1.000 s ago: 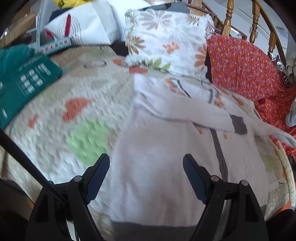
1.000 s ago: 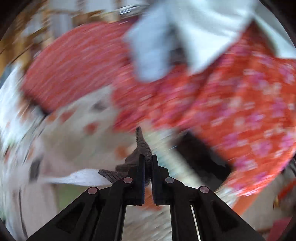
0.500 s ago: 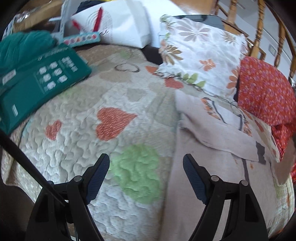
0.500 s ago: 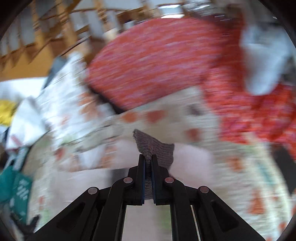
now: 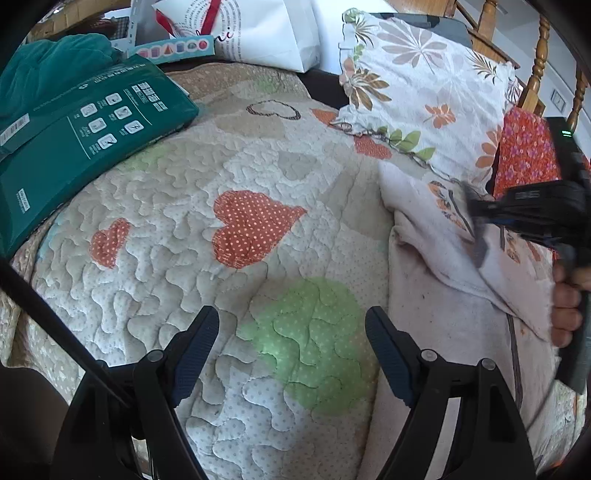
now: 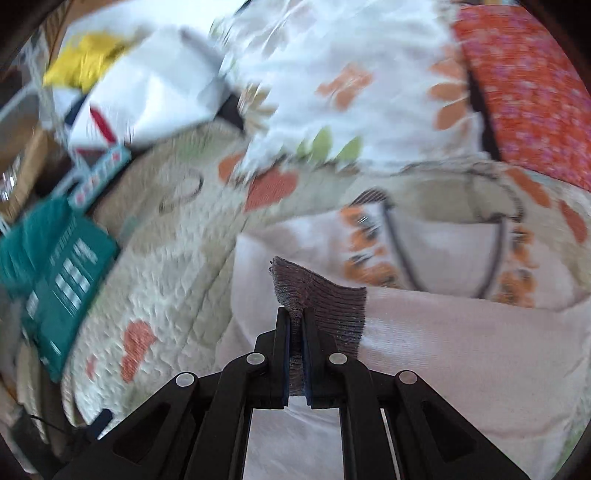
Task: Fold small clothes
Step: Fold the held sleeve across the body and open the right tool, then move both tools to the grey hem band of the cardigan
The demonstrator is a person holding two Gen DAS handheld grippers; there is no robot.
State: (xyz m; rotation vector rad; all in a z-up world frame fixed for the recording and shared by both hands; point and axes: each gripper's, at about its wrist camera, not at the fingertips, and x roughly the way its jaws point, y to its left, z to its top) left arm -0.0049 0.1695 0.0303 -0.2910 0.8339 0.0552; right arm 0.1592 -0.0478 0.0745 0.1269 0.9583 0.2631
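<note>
A pale pink small garment (image 5: 447, 325) with grey trim and orange print lies on the quilted bedspread (image 5: 207, 236), at the right of the left wrist view. My right gripper (image 6: 295, 314) is shut on the grey ribbed cuff (image 6: 325, 295) of its sleeve, carried over the garment's body (image 6: 461, 354). In the left wrist view that same gripper (image 5: 476, 229) shows at the right edge, blurred, with a hand (image 5: 565, 295) on its handle. My left gripper (image 5: 291, 328) stands open above the quilt's green patch, just left of the garment, with nothing between its fingers.
A floral pillow (image 5: 417, 96) and a red patterned cushion (image 5: 524, 151) lie at the bed's head before a wooden railing (image 5: 535, 74). A green packet (image 5: 85, 144), a teal cloth (image 5: 44, 70) and a white bag (image 5: 258, 33) occupy the far left.
The right gripper swept fast from over the red cushion leftwards across the garment, sleeve cuff still held. The left gripper slid left off the garment, over the quilt.
</note>
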